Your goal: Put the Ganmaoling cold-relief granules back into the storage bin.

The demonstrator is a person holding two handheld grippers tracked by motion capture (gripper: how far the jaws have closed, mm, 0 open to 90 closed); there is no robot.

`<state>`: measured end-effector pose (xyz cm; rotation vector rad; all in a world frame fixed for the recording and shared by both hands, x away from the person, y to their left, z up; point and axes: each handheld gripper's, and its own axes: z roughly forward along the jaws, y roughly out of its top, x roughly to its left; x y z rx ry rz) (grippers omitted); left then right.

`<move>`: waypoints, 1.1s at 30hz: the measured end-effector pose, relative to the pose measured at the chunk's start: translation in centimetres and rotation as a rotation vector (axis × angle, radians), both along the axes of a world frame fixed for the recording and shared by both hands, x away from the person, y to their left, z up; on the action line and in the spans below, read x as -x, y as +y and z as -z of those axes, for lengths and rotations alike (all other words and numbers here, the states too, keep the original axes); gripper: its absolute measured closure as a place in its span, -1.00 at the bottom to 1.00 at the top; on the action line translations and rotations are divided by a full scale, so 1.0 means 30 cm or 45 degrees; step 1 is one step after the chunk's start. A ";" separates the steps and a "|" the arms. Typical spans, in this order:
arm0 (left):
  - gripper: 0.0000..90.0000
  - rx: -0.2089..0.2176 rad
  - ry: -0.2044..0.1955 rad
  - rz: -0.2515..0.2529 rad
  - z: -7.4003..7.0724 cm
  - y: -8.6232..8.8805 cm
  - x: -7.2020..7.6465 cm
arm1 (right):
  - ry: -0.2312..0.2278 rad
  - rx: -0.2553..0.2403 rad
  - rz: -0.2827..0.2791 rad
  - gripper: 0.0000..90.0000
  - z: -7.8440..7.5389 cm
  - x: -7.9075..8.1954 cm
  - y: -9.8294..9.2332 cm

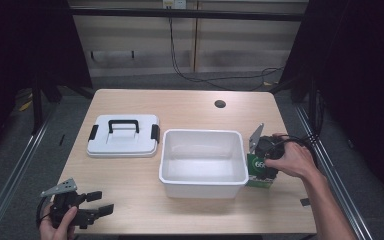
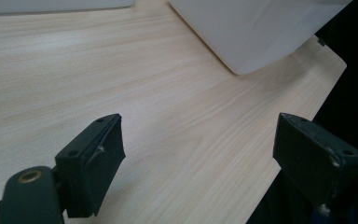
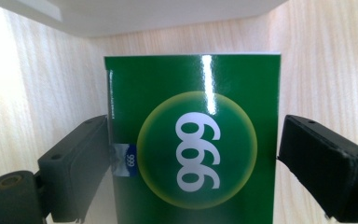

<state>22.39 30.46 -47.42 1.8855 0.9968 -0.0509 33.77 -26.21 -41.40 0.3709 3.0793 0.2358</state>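
**Right gripper straddles the green box beside the tub**

Nearest the person, the left gripper (image 1: 97, 210) rests low at the front left corner of the table (image 1: 190, 105), jaws spread wide over bare wood with nothing between them; it seems parked out of the way while the other hand works.

Across the front, the right gripper (image 1: 267, 170) is down over the green box (image 3: 193, 140), which lies flat on the table just beside the right wall of the white tub (image 1: 202, 162). In the right gripper view the jaws stand on either side of the box. The left one looks to be at its edge and the right one a little clear, so a firm grip is doubtful. The approach suits lifting the box sideways into the empty tub.

Farther back on the left, the white lid (image 1: 123, 136) lies flat, handle up, apart from the tub, leaving the opening free.
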 end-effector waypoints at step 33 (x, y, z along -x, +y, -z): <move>-0.64 0.010 -0.002 -0.007 -0.002 0.001 0.002 | 0.039 -0.038 0.037 -0.65 -0.034 0.035 -0.046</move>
